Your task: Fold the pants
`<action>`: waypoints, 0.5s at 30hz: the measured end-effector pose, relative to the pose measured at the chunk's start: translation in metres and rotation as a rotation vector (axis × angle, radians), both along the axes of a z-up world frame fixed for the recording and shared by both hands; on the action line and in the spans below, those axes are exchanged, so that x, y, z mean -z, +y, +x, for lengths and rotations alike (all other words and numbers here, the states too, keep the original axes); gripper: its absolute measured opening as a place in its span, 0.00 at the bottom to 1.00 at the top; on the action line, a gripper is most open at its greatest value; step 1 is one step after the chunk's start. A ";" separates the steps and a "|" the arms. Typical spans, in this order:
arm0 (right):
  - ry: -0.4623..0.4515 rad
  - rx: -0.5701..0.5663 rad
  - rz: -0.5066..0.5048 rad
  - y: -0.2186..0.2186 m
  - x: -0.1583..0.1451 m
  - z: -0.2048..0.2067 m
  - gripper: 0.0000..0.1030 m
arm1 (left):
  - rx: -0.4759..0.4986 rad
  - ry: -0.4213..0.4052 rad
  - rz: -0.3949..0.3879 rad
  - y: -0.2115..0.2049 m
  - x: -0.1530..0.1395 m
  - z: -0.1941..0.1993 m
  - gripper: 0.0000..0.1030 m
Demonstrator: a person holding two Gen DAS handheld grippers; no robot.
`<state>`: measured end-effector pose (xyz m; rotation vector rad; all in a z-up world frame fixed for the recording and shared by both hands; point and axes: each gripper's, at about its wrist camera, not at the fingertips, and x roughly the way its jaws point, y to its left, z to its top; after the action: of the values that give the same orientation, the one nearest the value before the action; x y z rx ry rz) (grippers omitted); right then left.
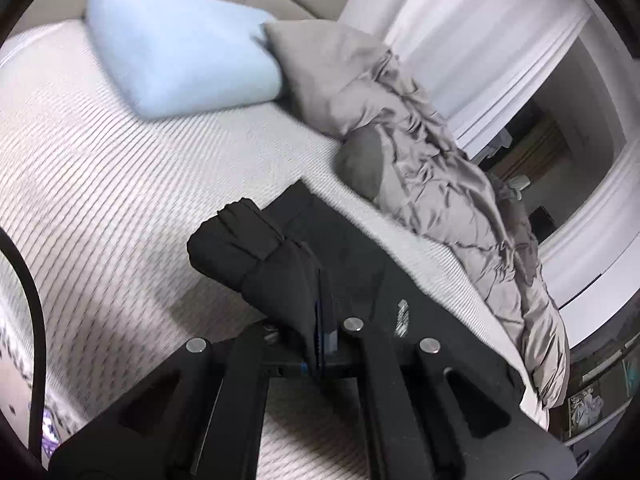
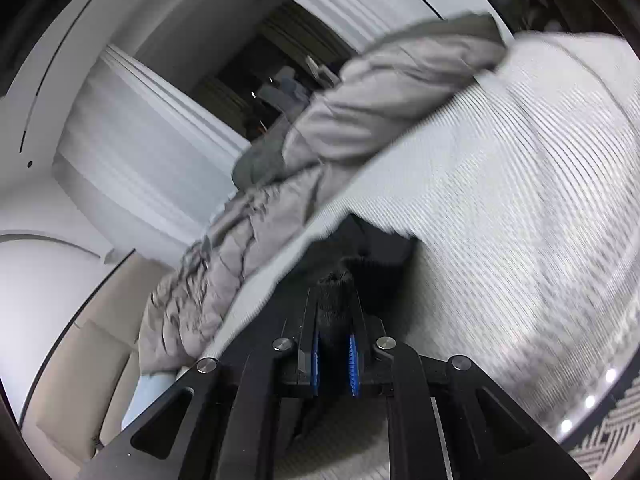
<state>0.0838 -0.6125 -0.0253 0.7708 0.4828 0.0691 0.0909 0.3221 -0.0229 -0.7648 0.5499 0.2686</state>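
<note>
Between both claws' pads, black pants (image 1: 256, 256).

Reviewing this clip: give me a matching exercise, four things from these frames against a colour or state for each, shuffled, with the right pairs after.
Things:
1. pillow
2. pants
3. duvet
4. mattress cover

Colour or state:
A. black, pinched in both grippers
B. white, ribbed, lying flat
C. pale blue, at the head of the bed
D. grey, crumpled along the bed's edge

Pairs: 1-C, 2-A, 3-D, 4-B
</note>
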 end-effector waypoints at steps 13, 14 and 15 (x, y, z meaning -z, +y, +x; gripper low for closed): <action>0.225 0.145 -0.260 0.039 -0.021 0.267 0.51 | -0.008 0.239 -0.048 0.031 0.020 0.232 0.15; 0.248 0.155 -0.269 0.040 -0.018 0.272 0.51 | -0.010 0.244 -0.070 0.035 0.022 0.234 0.17; 0.235 0.130 -0.248 0.043 -0.015 0.270 0.51 | 0.002 0.229 -0.077 0.037 0.021 0.233 0.24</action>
<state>0.3542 -0.5696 -0.0104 0.5671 0.6493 -0.2017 0.3241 0.3592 -0.0442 -0.8128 0.7806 0.3372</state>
